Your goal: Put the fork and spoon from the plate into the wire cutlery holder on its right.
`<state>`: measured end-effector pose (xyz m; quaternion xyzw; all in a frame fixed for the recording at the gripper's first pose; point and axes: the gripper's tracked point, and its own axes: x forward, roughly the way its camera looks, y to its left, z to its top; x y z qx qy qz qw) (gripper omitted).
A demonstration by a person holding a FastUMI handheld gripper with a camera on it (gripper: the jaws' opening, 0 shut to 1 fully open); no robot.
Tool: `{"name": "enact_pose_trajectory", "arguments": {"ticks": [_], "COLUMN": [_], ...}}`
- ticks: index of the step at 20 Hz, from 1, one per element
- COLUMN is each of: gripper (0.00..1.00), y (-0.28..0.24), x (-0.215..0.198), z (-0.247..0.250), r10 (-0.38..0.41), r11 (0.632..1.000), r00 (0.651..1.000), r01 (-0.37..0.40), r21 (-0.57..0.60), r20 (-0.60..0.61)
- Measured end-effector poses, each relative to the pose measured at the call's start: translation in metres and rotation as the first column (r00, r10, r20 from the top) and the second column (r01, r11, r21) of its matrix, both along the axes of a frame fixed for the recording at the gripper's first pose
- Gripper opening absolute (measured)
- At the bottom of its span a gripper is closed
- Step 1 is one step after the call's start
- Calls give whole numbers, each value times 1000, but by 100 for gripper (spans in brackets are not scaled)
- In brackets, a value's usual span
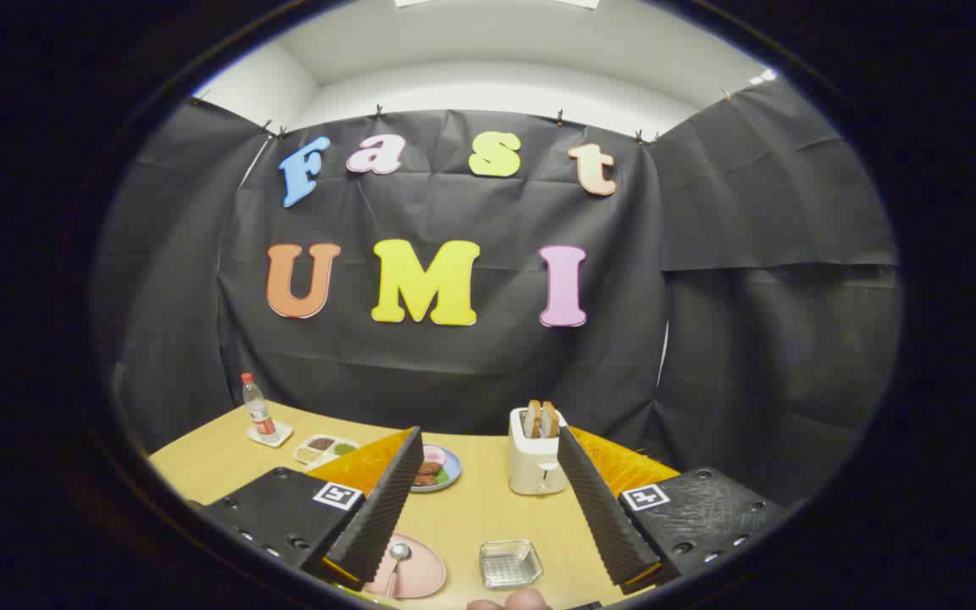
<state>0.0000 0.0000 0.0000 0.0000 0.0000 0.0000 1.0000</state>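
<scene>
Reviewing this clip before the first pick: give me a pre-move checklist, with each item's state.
1. gripper fingers apart, nothing between them: ok.
2. spoon lies on the pink plate, by the near-side finger: ok.
3. Fork on the plate: cannot tell, a finger covers part of the plate.
4. wire cutlery holder sits right of the plate, looks empty: ok.
5. toaster stands beyond the holder, apart from it: ok.
6. Gripper lined up over the spoon: not ok, it is well above the table.

Staged kitchen booth for recording, black cloth wall [454, 356] clipped beneath white room walls, wooden bench [471, 517] carrying toaster [536, 462] with bread, food plate [437, 468], drink bottle [257, 407], pink plate [420, 572], wire cutlery holder [510, 563]
</scene>
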Motion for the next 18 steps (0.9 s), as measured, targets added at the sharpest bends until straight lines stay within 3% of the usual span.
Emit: {"name": "enact_pose_trajectory", "arguments": {"ticks": [18], "gripper": [95], "y": [19], "x": [-8], "z": [9], "r10": [52], "r11": [999], "r00": [999], "r01": [-52], "r21": [1], "r20": [1]}}
